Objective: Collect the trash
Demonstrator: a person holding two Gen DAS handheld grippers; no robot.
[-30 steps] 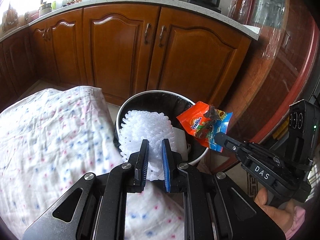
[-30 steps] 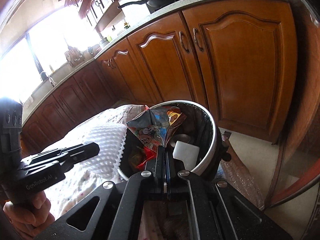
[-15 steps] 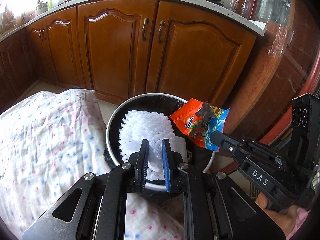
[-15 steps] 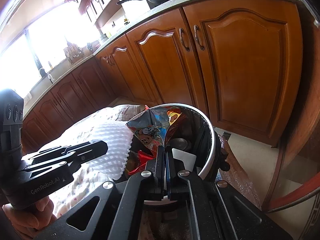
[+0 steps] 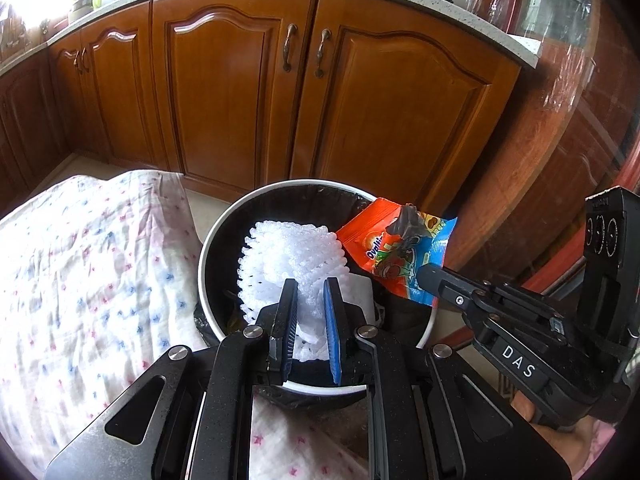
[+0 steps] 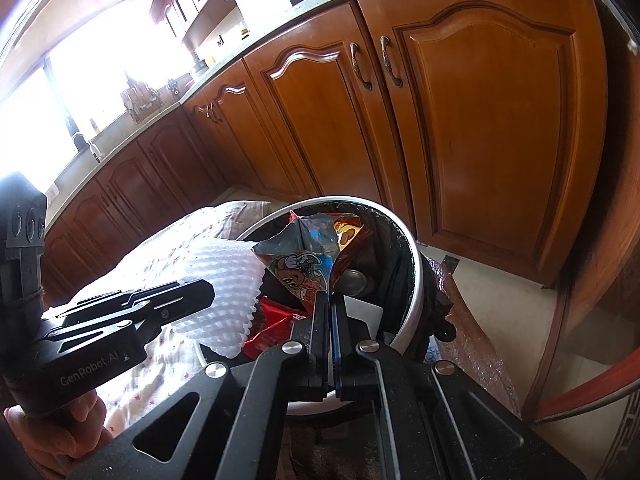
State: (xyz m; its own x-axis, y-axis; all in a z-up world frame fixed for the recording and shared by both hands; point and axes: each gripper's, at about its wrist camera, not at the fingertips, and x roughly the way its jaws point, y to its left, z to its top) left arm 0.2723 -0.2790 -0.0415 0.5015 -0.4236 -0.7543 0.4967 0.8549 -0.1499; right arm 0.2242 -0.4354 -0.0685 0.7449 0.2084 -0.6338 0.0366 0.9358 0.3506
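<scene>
My left gripper is shut on a white foam fruit net and holds it over the open round trash bin. My right gripper is shut on an orange and blue snack wrapper, held over the same bin. In the left wrist view the wrapper hangs at the bin's right rim, pinched by the right gripper. In the right wrist view the foam net sits left of the wrapper. The bin has a black liner, with white and red trash inside.
A floral cloth covers the surface left of the bin. Wooden kitchen cabinets stand behind it. A plastic-wrapped round wooden table edge is on the right. A pot and a pan sit on the counter above.
Both grippers have moved forward over the bin with their items still held. The bin now sits more centrally under the foam net and the wrapper.
</scene>
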